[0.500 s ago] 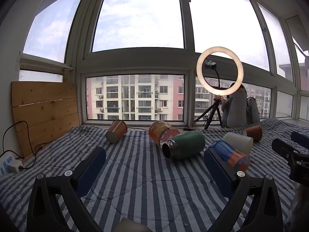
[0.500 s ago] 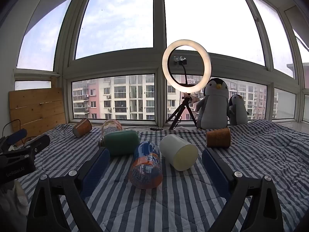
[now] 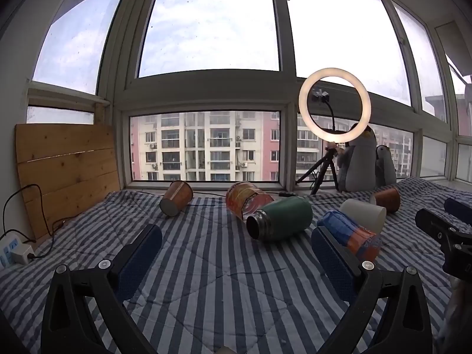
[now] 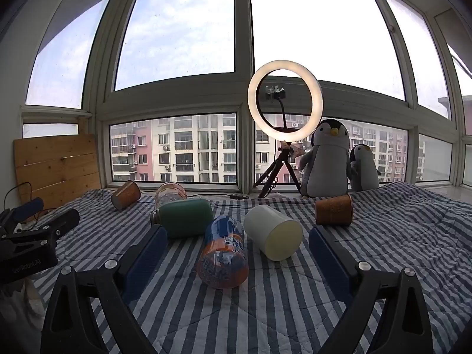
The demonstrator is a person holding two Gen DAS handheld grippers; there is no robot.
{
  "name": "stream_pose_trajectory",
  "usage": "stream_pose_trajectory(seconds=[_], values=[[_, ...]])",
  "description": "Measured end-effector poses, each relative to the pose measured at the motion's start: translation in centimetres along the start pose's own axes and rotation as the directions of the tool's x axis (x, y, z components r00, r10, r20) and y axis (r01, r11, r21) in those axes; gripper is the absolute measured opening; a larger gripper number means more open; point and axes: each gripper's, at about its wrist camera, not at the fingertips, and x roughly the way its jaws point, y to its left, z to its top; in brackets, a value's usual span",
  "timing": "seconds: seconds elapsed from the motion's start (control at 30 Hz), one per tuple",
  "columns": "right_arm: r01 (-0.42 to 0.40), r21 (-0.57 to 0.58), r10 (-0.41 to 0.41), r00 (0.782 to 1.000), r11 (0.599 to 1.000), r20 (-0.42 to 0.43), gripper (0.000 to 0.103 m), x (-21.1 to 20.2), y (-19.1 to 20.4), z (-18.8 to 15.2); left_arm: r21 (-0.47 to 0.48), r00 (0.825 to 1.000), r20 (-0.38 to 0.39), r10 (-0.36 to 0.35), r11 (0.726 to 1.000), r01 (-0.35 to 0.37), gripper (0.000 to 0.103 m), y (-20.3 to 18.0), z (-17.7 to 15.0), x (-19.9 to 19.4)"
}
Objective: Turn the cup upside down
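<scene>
On striped quilt [image 4: 398, 236], we see nothing shifted since earlier frame: cups lie toppled; left gripper [image 3: 236, 253] and right gripper [image 4: 236, 253] still spread wide, empty.

Striped quilt [image 4: 398, 236], blue and white, covers the surface below the windows [image 4: 183, 26]. Ring light [image 4: 285, 100], lit, on a black tripod [image 4: 277, 174] by the sill. Large penguin plush [image 4: 327, 159] just right of the tripod; small penguin plush [image 4: 364, 168] beside it. Wooden board [image 3: 67, 171] leans in the left corner. White power strip [image 3: 13, 250] with black cable [image 3: 44, 221] at the quilt's left edge. Apartment blocks [image 3: 206, 144] outside.
</scene>
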Motion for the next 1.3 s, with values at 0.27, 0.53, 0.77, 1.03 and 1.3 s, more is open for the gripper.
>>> stream_pose_trajectory(seconds=[0.27,0.53,0.77,1.03,1.3], values=[[-0.001,0.0,0.001,1.0,1.0,-0.002,0.096,0.07,0.05,-0.08,0.0,1.0,-0.007,-0.003,1.0,0.003,0.103,-0.01,0.25,0.01],[0.0,0.0,0.0,1.0,1.0,-0.003,0.096,0.09,0.08,-0.17,0.002,1.0,-0.012,-0.005,1.0,0.005,0.103,-0.04,0.35,0.06],[0.0,0.0,0.0,1.0,1.0,-0.003,0.096,0.1,0.11,-0.18,0.002,1.0,-0.012,-0.005,1.0,0.005,0.103,-0.1,0.32,0.02],[0.0,0.0,0.0,1.0,1.0,-0.004,0.096,0.09,0.14,-0.21,0.002,1.0,-0.014,-0.005,1.0,0.006,0.103,-0.09,0.46,0.08],[0.0,0.0,0.0,1.0,1.0,-0.004,0.096,0.09,0.13,-0.23,0.003,1.0,-0.015,-0.006,1.0,0.006,0.103,-0.12,0.46,0.07]])
